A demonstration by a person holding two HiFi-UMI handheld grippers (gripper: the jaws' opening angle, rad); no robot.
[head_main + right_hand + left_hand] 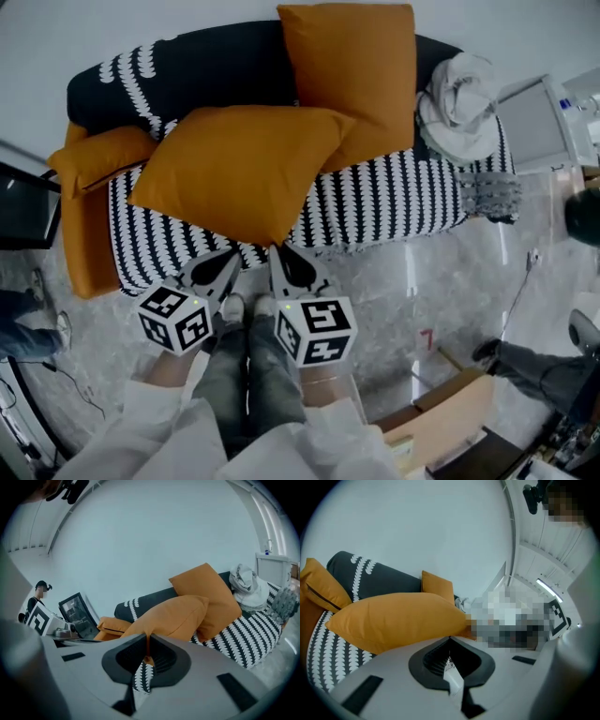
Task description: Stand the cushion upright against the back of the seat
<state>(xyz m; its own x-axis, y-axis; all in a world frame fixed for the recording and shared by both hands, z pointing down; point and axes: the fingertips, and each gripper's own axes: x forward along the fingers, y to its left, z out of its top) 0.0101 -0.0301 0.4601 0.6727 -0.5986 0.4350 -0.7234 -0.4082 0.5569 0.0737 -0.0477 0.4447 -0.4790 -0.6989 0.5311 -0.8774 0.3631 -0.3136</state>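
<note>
Light: soft and even, a bit dim and bluish in all three views.
Glare: the shiny floor (pixel 412 281) shows pale streaks, and a strip lamp (pixel 543 584) glows white.
Shadows: faint and soft under the orange cushion (pixel 234 169).
Edges: every picture bends like a fishbowl (black corners all round).
Blur: the closest grey parts low in both gripper views look soft.
</note>
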